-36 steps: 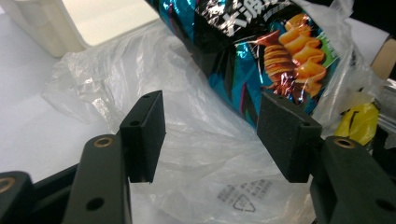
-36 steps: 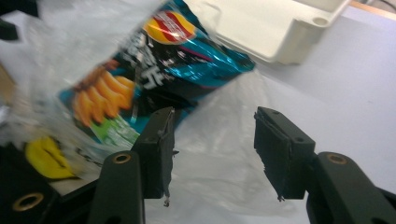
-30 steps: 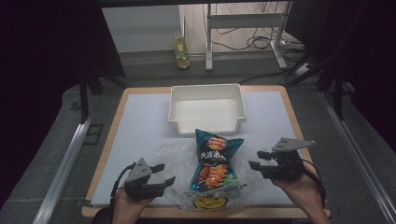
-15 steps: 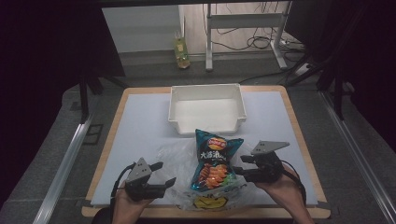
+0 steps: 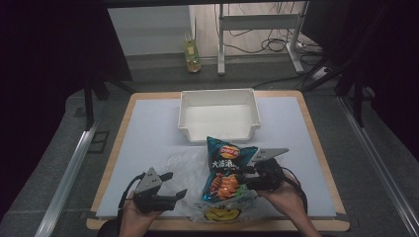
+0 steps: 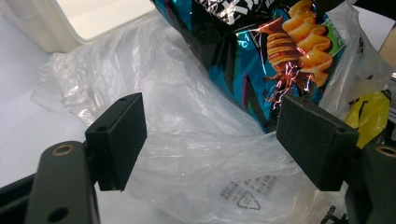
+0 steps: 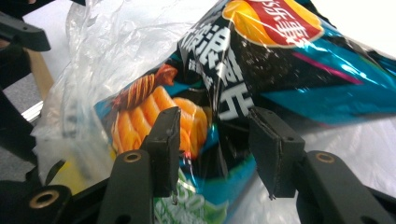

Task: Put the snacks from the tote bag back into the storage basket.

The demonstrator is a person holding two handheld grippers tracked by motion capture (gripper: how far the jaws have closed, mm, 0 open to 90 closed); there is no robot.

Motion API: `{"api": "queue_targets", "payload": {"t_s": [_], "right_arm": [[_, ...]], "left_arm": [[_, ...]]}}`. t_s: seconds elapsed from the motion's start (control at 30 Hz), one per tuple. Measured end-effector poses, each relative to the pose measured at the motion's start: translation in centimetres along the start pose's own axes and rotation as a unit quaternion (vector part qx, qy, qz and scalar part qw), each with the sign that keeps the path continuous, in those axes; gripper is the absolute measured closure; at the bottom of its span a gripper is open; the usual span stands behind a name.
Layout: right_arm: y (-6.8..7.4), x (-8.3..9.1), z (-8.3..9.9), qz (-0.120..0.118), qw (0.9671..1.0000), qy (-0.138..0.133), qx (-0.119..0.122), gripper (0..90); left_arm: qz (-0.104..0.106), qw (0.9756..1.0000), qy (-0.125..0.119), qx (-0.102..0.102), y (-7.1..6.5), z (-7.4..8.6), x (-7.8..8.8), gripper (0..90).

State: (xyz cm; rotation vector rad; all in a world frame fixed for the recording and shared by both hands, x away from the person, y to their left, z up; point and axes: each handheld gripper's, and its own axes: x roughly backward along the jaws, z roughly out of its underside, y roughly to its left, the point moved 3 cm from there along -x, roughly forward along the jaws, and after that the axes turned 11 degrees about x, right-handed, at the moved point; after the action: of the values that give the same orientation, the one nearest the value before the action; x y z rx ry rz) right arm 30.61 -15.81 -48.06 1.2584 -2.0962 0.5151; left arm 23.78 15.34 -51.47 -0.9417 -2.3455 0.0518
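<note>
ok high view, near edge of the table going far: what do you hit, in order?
Left gripper → chip bag, lying partly in the clear plastic bag → white bin → bottle on the floor beyond the table.

A white bin (image 5: 219,116) sits on the table (image 5: 148,133), a bottle (image 5: 191,54) beyond

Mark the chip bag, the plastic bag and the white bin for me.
chip bag (image 5: 228,168), high view, middle of its printed front
plastic bag (image 6: 187,154), left gripper view, clear film between the jaws
white bin (image 5: 219,95), high view, far rim
</note>
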Motion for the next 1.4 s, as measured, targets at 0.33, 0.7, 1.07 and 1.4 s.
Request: {"api": "queue_targets", "payload": {"t_s": [0.33,0.7,1.07,1.4], "right_arm": [[0.1,-2.1,-0.5,-0.005,0.9997,0.024,0.006,77.3],[0.6,-1.1,-1.1,-0.003,0.9997,0.007,0.023,90.0],[0.2,0.5,-2.7,0.009,0.9987,-0.032,0.038,90.0],[0.1,1.2,-4.0,0.011,0.9974,-0.053,0.048,90.0]], "left_arm": [[-0.001,1.0000,0.009,0.001,0.1,0.1,-0.2,23.4],[0.003,0.9999,0.014,0.003,0.1,0.3,-0.5,19.4],[0.017,0.9996,0.021,-0.001,-0.4,0.3,-0.9,17.3],[0.030,0.9994,0.018,0.006,-0.4,0.2,-0.8,10.2]]}}
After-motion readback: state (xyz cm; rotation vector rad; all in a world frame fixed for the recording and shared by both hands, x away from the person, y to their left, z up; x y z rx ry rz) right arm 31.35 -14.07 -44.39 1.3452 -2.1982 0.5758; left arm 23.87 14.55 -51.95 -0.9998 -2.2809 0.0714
